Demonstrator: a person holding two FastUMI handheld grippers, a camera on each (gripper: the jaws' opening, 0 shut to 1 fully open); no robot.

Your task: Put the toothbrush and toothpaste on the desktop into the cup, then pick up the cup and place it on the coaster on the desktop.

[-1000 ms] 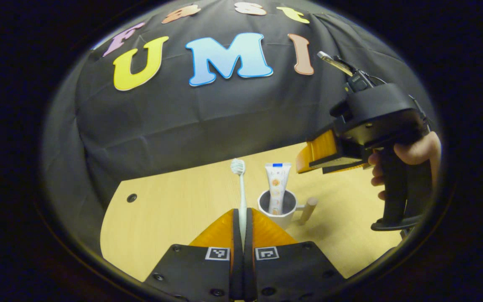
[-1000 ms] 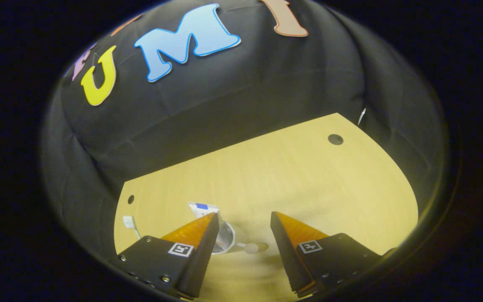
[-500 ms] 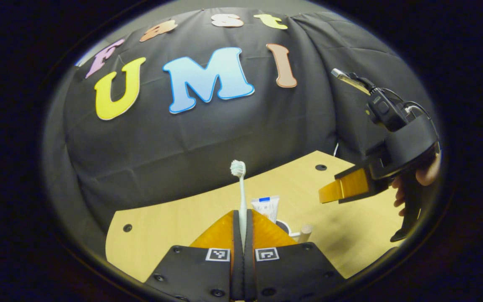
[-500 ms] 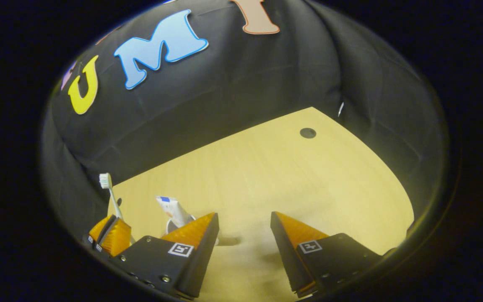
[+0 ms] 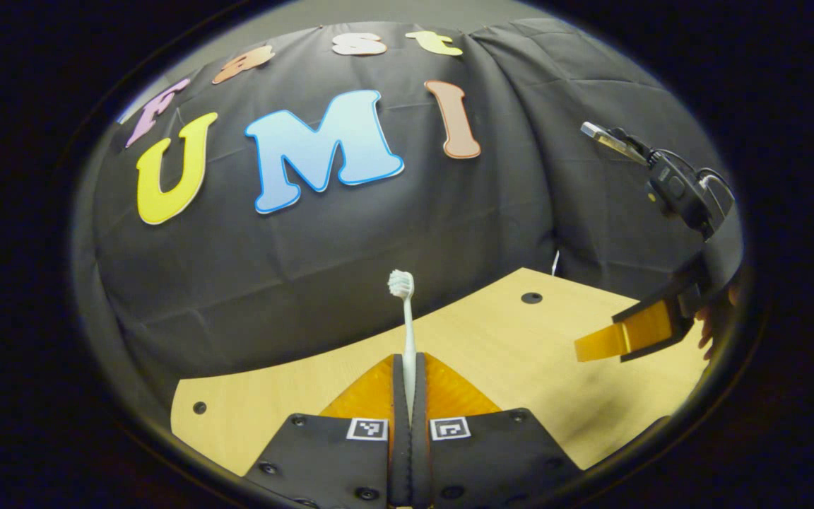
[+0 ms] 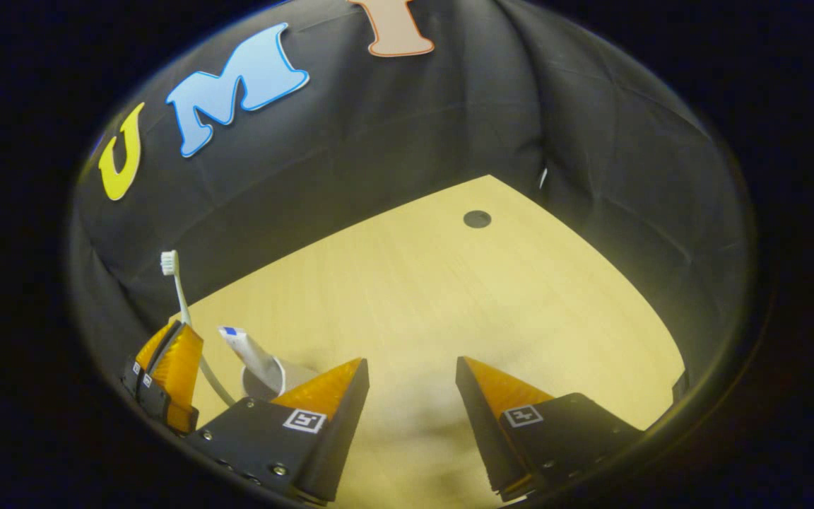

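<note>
My left gripper point(image 5: 408, 369) is shut on a pale toothbrush point(image 5: 407, 332), which stands upright with its bristle head on top. In the right gripper view that left gripper point(image 6: 167, 364) is at the lower left, and the toothbrush point(image 6: 179, 293) runs down through it, its lower end curving toward a white cup point(image 6: 276, 375). A white toothpaste tube point(image 6: 248, 350) leans inside the cup. I cannot tell whether the brush's end is inside the rim. My right gripper point(image 6: 409, 371) is open over bare desktop, to the right of the cup. It appears at the far right as the right gripper point(image 5: 626, 338), held by a hand point(image 5: 712, 326).
The light wooden desktop point(image 6: 449, 297) has a dark cable hole point(image 6: 477, 218) near its far corner, and another hole point(image 5: 199, 408) at its left end. Black cloth walls close in the back and sides.
The left gripper has come over the cup with the toothbrush, so cup and tube slipped below its fingers. The right gripper has drawn away to the right, still open.
</note>
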